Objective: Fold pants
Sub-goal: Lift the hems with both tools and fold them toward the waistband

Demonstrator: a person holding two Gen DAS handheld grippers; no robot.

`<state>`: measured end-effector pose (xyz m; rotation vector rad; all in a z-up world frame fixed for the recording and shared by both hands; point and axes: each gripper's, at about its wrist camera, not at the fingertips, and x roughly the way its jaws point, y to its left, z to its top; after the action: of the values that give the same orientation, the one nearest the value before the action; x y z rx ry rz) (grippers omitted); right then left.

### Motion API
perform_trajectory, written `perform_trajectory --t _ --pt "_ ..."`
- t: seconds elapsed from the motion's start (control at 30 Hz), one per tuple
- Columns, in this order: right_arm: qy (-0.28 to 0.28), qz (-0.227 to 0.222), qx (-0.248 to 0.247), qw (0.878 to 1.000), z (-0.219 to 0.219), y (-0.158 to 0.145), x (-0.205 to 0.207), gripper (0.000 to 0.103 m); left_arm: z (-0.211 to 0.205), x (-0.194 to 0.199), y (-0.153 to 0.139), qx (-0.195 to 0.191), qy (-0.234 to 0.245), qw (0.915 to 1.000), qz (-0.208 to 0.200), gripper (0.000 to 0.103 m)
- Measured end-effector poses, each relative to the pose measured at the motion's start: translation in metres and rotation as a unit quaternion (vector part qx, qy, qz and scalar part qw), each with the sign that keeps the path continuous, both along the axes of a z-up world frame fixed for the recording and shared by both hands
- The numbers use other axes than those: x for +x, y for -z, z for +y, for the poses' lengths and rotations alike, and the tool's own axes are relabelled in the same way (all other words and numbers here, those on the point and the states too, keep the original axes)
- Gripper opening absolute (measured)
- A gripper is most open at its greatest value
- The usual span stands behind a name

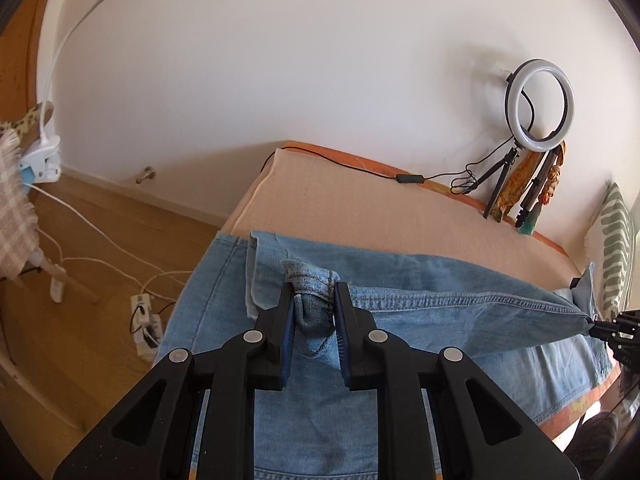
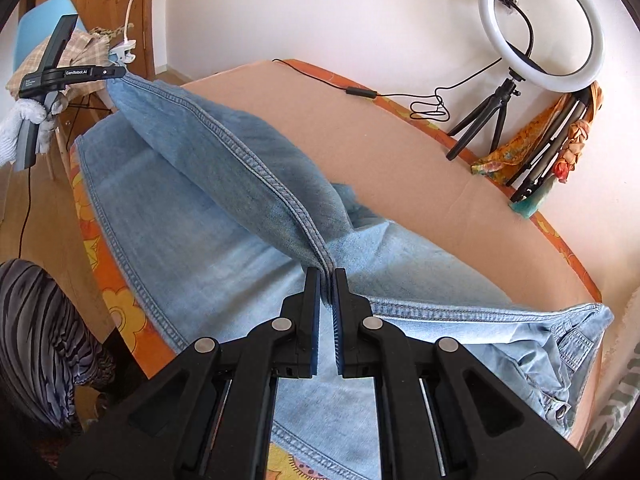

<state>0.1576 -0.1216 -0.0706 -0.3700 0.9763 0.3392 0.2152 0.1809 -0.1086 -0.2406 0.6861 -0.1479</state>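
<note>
Light blue denim pants (image 1: 320, 408) lie across a peach-covered bed (image 1: 360, 208). My left gripper (image 1: 312, 292) is shut on a bunched hem of one leg and holds it above the cloth. My right gripper (image 2: 327, 276) is shut on the seam of the same leg (image 2: 240, 160), near the crotch. The leg is stretched taut in the air between the two grippers. The left gripper also shows in the right wrist view (image 2: 116, 72), at the far left. The right gripper shows in the left wrist view (image 1: 600, 326), at the right edge. The waistband (image 2: 572, 344) lies to the right.
A ring light on a tripod (image 2: 540, 28) stands against the wall at the bed's far edge, with its cable (image 2: 360, 92) on the bed. A power strip and cords (image 1: 144, 320) lie on the wooden floor. A chair with cloth (image 2: 60, 60) stands at the left.
</note>
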Motion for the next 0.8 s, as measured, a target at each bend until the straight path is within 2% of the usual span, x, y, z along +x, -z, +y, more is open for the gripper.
perform_trajectory --t 0.2,0.33,0.37,0.47,0.6,0.73,0.8 --pt "0.001 0.015 -0.004 1.000 0.006 0.020 -0.022 0.007 0.005 -0.023 0.020 -0.015 -0.008 0.9997 0.016 0.018" --pt "0.002 0.022 -0.012 1.000 0.009 0.030 -0.029 0.007 0.016 -0.037 0.028 -0.050 -0.023 0.9982 0.024 0.023" --pt "0.000 0.024 -0.018 1.000 0.010 0.033 -0.030 0.006 0.019 -0.038 0.029 -0.064 -0.027 0.9972 0.026 0.026" --pt "-0.008 0.028 -0.033 0.999 0.014 0.039 -0.035 0.007 0.027 -0.048 0.033 -0.103 -0.043 0.9932 0.035 0.043" --pt "-0.027 0.037 -0.046 0.998 0.018 0.043 -0.043 0.007 0.037 -0.060 0.045 -0.169 -0.054 0.9829 0.050 0.048" --pt "-0.034 0.042 -0.055 0.997 0.020 0.047 -0.045 0.007 0.042 -0.064 0.053 -0.248 -0.067 0.9647 0.059 0.049" --pt "-0.039 0.043 -0.060 0.997 0.021 0.047 -0.047 0.007 0.042 -0.063 0.050 -0.265 -0.071 0.9599 0.059 0.049"
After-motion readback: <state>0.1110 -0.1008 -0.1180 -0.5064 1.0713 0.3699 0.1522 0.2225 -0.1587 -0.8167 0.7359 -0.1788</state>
